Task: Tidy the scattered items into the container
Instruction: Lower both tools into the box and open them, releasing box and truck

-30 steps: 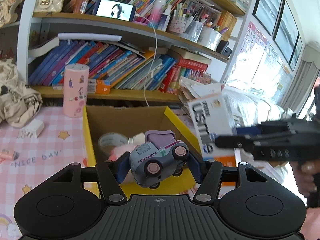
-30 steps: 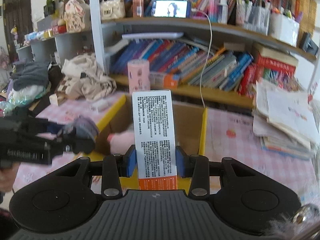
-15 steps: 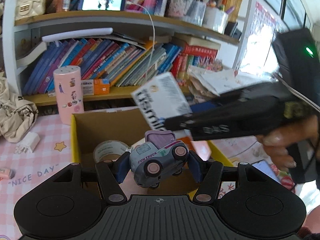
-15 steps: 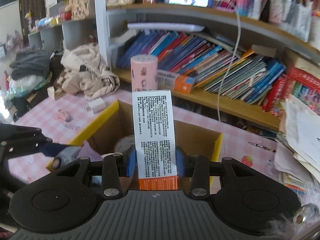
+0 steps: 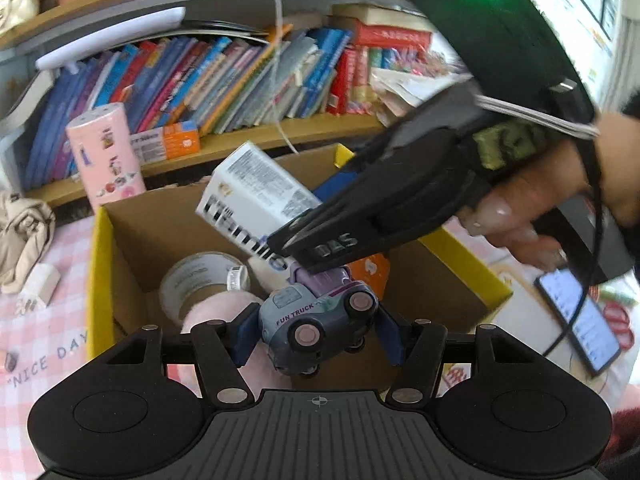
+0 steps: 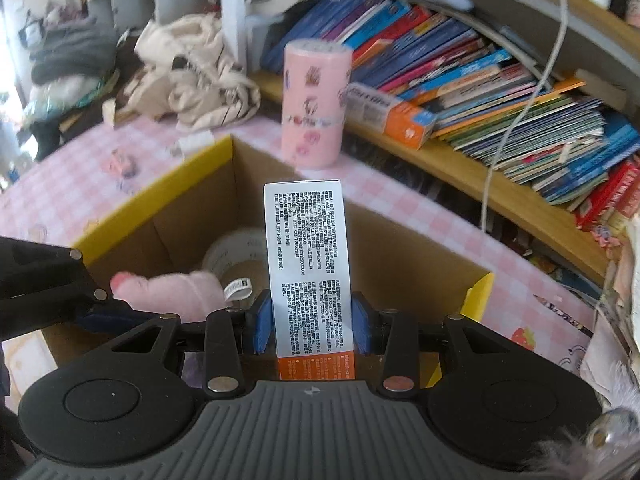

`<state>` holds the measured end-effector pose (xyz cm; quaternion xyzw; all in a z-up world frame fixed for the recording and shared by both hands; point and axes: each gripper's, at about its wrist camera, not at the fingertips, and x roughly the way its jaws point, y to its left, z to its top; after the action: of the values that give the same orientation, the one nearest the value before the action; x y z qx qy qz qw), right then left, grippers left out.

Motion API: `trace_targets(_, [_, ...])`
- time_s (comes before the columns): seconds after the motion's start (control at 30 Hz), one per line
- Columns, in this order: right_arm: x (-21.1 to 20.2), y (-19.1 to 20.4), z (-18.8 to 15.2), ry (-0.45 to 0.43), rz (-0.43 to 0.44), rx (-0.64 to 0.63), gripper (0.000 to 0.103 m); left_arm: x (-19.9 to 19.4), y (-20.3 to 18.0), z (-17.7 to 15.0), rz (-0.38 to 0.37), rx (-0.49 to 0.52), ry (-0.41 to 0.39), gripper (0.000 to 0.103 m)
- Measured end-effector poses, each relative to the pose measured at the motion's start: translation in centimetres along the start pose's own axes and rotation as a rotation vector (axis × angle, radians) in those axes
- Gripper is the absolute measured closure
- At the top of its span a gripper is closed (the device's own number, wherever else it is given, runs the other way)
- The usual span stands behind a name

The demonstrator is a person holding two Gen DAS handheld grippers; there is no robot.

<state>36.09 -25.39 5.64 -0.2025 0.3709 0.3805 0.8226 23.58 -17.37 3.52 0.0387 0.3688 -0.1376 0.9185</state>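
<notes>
My left gripper is shut on a grey and purple toy truck marked FUN TRUCK, held over the near edge of the open cardboard box with yellow flaps. My right gripper is shut on a tall white and orange carton, upright above the same box. In the left wrist view that carton hangs tilted over the box, with the right gripper's black body and a hand just above the truck. Inside the box lie a tape roll and a pink plush.
A pink cylinder stands behind the box on the pink checked cloth. Bookshelves full of books run along the back. A beige bag, a small white plug and a phone lie around the box.
Both grippers have moved closer to the box and lower, tilting down over its opening. The right gripper with the carton has swung in from the right, above the truck. Both grips are unchanged.
</notes>
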Motion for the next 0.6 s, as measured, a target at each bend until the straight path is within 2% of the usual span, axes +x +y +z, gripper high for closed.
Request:
trace_targets(0.1, [0.8, 0.0, 0.0, 0.026, 0.01, -0.027, 0.065, 0.3, -0.5, -0.2, -0.005, 0.038, -0.001, 0.042])
trace_targets(0.23, [1.4, 0.0, 0.3, 0.04, 0.017, -0.047, 0.065, 0.4, -0.1, -0.3, -0.023, 0.001, -0.004, 0.039])
trace_targets(0.33, [1.7, -0.2, 0.5, 0.042, 0.024, -0.048, 0.065, 0.2, -0.2, -0.4, -0.012, 0.006, -0.011, 0.03])
trace_targets(0.4, [1.9, -0.4, 0.7, 0.044, 0.03, -0.047, 0.065, -0.3, -0.2, -0.5, -0.006, -0.012, -0.025, 0.021])
trace_targets(0.6, [2.3, -0.5, 0.9, 0.047, 0.045, -0.052, 0.066, -2.0, 0.6, -1.5, 0.019, -0.073, -0.062, 0.016])
